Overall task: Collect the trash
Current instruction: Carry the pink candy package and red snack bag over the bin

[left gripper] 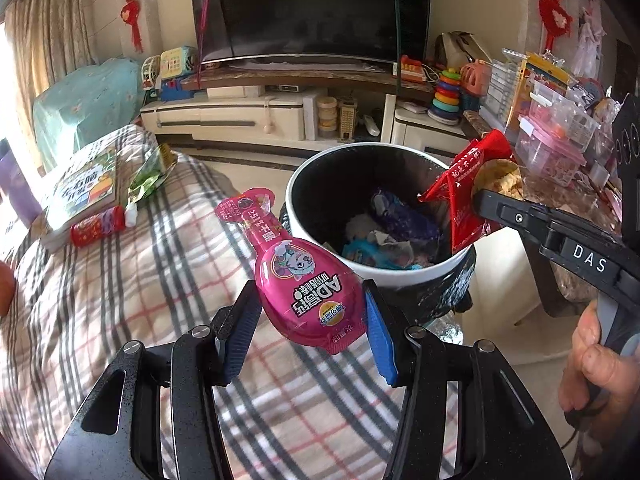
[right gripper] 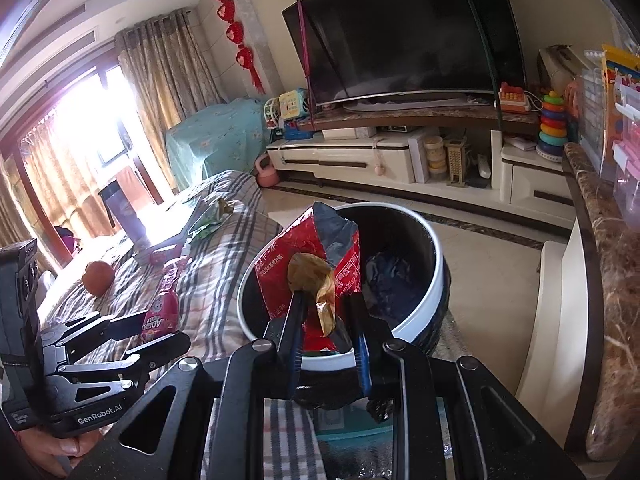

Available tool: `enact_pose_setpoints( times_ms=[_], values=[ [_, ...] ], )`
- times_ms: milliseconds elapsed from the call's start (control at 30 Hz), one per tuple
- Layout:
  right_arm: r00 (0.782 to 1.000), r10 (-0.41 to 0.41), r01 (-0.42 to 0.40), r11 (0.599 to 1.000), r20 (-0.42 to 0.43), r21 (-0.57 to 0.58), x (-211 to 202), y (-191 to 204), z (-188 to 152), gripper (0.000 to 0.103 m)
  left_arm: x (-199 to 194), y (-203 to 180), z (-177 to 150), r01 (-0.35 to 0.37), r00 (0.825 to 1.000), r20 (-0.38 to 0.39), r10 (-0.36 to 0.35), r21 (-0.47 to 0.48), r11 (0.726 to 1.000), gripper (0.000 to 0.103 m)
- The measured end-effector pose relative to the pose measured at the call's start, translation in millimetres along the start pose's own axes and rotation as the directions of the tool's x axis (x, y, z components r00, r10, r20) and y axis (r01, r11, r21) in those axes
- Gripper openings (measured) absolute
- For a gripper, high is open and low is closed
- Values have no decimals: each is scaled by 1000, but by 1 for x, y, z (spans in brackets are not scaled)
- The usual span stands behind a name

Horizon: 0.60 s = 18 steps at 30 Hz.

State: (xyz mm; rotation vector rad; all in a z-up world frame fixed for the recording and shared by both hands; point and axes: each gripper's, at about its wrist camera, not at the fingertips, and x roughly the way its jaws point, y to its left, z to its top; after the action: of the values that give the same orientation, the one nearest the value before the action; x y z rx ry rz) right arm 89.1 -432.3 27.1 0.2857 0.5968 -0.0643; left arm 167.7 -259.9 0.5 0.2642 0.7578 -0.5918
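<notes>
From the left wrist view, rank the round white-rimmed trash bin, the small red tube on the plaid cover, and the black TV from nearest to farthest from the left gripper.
1. Round white-rimmed trash bin, just ahead, right.
2. Small red tube, on the plaid cover, far left.
3. Black TV, at the back wall.

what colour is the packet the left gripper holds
Bright pink packet, with a cartoon print; clearest in the left wrist view.

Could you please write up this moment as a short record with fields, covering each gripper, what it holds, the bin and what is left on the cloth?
left gripper: shut on pink snack packet, short of the bin
right gripper: shut on red wrapper, over the bin's rim
trash bin: open, already holding wrappers
checked cloth: green wrapper, red tube, book
</notes>
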Motion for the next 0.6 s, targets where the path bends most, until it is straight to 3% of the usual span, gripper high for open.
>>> enact_pose_setpoints(
  times_ms=[600],
  values=[
    [999, -35, 35, 999, 1, -20, 9, -16, 17, 22, 18, -20, 23, -4, 1000, 5, 4, 28, 1000, 50]
  ],
)
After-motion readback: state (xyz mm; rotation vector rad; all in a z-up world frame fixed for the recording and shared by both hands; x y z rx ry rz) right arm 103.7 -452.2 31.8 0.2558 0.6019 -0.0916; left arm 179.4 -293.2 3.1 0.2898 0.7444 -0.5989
